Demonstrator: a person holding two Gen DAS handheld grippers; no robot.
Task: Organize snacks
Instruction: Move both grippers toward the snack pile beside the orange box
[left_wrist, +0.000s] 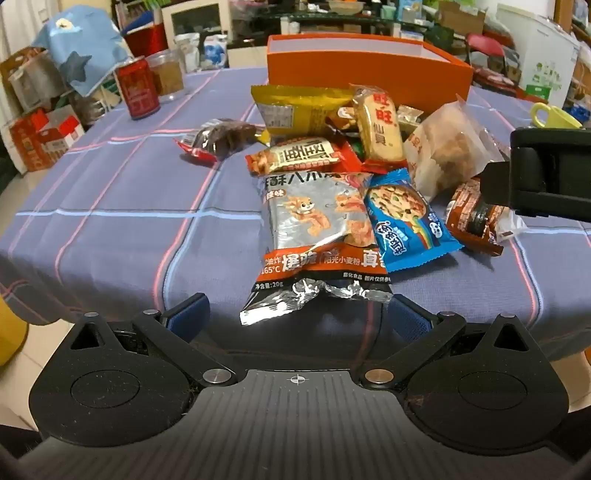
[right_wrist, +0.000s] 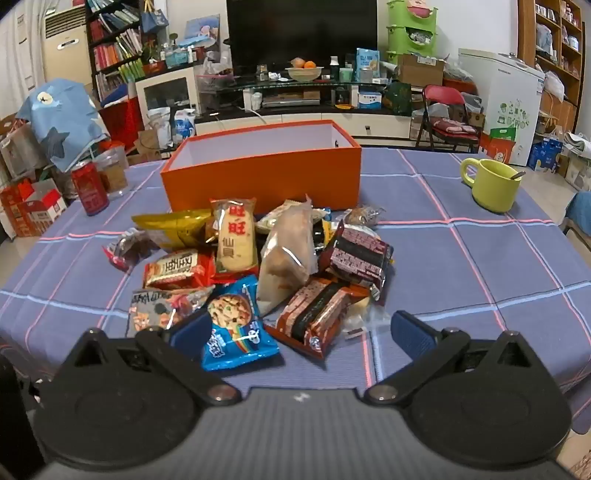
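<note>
Plaid tablecloth (right_wrist: 461, 266): 旺旺仙贝 pack (right_wrist: 235, 236), orange box (right_wrist: 266, 173); other print maybe illegible.

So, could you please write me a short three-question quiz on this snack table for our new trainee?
1. True or false: the orange box already holds snacks.
2. Which packet lies nearest the left gripper? A) the silver and orange packet B) the blue cookie packet C) the red can
3. Fill in: the green mug stands on the ____ side of the box in the right wrist view.

Key
1. False: the visible inside looks bare, and the snacks lie piled on the tablecloth in front of it.
2. A
3. Right
</note>
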